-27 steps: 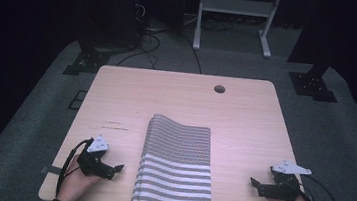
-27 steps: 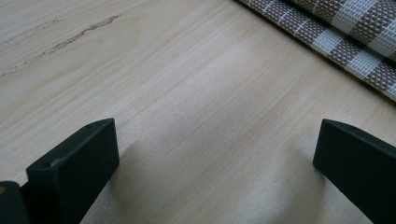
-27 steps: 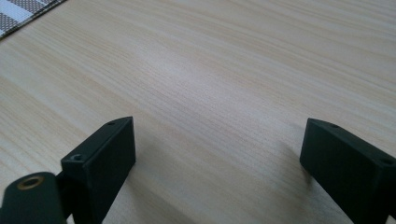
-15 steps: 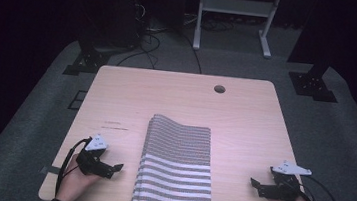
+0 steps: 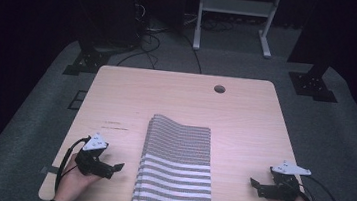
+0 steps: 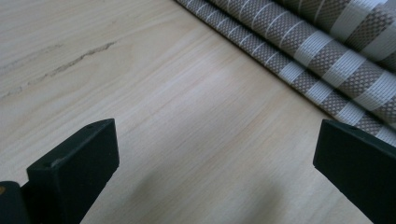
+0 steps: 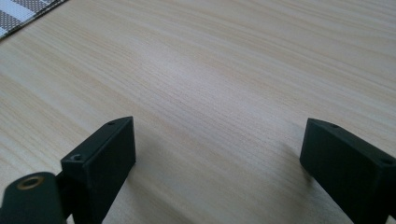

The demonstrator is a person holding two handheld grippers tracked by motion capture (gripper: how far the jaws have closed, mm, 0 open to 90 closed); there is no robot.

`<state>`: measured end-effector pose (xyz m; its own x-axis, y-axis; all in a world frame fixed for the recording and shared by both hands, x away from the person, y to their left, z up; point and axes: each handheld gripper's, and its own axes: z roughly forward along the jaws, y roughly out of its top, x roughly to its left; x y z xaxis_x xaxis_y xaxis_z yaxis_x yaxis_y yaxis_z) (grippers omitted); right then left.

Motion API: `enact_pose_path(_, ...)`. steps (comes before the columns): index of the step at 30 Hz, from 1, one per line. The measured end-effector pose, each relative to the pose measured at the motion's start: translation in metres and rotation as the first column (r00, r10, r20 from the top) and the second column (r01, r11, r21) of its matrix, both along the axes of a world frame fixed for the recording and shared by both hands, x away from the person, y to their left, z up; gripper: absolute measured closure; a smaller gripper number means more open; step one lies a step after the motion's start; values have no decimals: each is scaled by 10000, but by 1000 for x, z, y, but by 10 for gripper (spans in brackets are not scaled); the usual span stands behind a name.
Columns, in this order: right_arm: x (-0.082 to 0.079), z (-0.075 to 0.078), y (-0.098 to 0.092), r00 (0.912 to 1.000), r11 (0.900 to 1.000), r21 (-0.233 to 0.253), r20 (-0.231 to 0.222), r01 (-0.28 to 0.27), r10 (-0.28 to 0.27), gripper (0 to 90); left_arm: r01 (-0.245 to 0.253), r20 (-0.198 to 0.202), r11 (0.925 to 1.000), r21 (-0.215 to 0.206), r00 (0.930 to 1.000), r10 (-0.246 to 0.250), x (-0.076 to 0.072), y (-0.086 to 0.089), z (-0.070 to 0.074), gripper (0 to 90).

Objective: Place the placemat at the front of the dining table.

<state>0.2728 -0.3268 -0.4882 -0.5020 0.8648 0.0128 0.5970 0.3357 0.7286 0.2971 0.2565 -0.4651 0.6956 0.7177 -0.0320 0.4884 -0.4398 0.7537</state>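
So there's one striped cloth lying flat on the counter, folded into a long rectangle. Its long axis runs from the near edge away toward the far side, and the near short end sits right at the counter's front edge, maybe just over it. The stripes run crosswise, wider white and grey bands at the near half and a finer pattern at the far half, where the far end looks slightly lifted or rippled. Two grippers, one each side: the left gripper rests on the counter near the cloth's left edge but not touching it, pointing in toward it, fingers spread wide with just bare wood between them and the cloth's folded layered edge ahead. The right gripper is well apart from the cloth on the other side, also aimed inward, fingers wide apart over plain wood, with a corner of cloth far off. The counter is light wood with one round cable hole near the far edge. Grey carpet around, dark room, a white frame stand and some cables at the back.
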Motion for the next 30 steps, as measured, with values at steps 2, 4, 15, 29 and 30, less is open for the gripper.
enact_pose_path(2, 0, 0, 0, 10000, 10000, 5, -5, 4, -4, 92, 32, -35, 10000, -53, 10000, -33, 0, -2, 3, 0)
enact_pose_path(4, 0, 0, 0, 10000, 10000, 2, 0, 0, 0, 92, 66, 37, 9999, -109, 10000, -65, -2, -4, 6, 0)
enact_pose_path(15, 0, 0, 0, 10000, 10000, 1, -1, 0, 0, 92, 317, 112, 9987, -394, 9994, -312, -3, -12, 15, 0)
enact_pose_path(29, 0, 0, 0, 10000, 10000, -1, -1, 0, 0, 92, 731, 130, 9959, -529, 9973, -725, -1, -25, 25, 0)
enact_pose_path(30, 0, 0, 0, 10000, 10000, 0, -1, 0, 0, 93, 737, 160, 9955, -590, 9972, -729, -1, -26, 26, 0)
